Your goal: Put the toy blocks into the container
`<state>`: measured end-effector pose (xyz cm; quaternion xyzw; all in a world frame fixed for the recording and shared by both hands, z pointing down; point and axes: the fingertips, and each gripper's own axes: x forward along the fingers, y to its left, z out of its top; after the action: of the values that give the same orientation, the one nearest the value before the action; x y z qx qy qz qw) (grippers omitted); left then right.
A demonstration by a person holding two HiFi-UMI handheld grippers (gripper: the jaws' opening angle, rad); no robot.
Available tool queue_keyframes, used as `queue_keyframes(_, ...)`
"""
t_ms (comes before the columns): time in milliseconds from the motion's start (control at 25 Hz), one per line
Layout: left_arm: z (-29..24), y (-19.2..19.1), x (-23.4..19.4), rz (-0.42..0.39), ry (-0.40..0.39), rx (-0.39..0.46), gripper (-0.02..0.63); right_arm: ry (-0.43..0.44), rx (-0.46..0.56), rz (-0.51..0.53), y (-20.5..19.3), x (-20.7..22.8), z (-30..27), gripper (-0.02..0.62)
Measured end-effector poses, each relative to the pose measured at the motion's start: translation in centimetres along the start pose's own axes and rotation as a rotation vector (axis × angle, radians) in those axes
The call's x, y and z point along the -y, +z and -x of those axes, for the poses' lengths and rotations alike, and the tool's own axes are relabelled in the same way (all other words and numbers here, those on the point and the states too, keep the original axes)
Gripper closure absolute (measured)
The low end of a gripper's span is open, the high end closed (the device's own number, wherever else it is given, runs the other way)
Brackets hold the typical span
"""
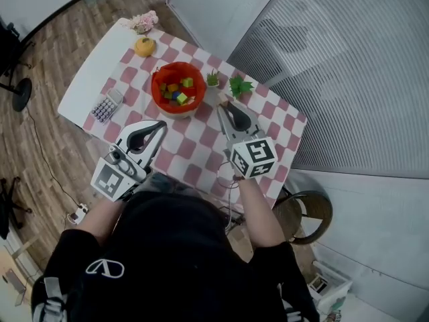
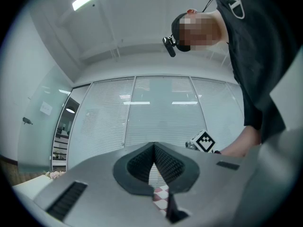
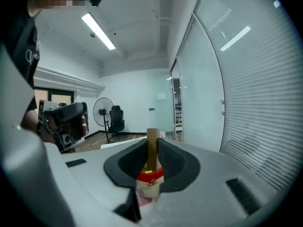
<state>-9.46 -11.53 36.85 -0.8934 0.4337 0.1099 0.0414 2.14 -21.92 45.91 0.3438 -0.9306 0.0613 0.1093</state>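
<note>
while right gripper (image 3: pixel 152 140) clamps block (image 3: pixel 152 151), left gripper (image 2: pixel 154 148) closed

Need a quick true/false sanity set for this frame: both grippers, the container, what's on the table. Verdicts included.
1. The right gripper is shut on a block. True.
2. The left gripper holds a block. False: its jaws meet at the tips with nothing between them.
3. The container is empty. False: several coloured blocks already lie in it.
4. In the head view, a calculator lies on the table, left of the container. True.
</note>
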Motion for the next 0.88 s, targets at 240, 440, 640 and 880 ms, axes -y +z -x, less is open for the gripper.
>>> queue_keyframes(240, -0.5, -0.7, 0.3, -0.009, -0.024, -0.022, 0.6, 0.002, 0.219, 0.089, 4.6, -2.4, 4.1, 0.528)
queue_keyframes(440, -0.4, -1.7, 0.3, -0.015, -0.03, -0.054, 0.6, 0.007, 0.322, 0.126, 5.0, -4.6, 6.3, 0.528)
queue_keyframes(640, -0.2, -2.1, 0.3, -0.019, -0.028, -0.064, 0.6, 0.023, 0.354, 0.124, 4.6, -5.9, 6.9, 0.528)
queue_keyframes(880, -0.2, -1.9, 0.2, -0.024, -0.022, -0.065, 0.6, 0.025, 0.347, 0.114, 4.9, -5.5, 6.1, 0.528)
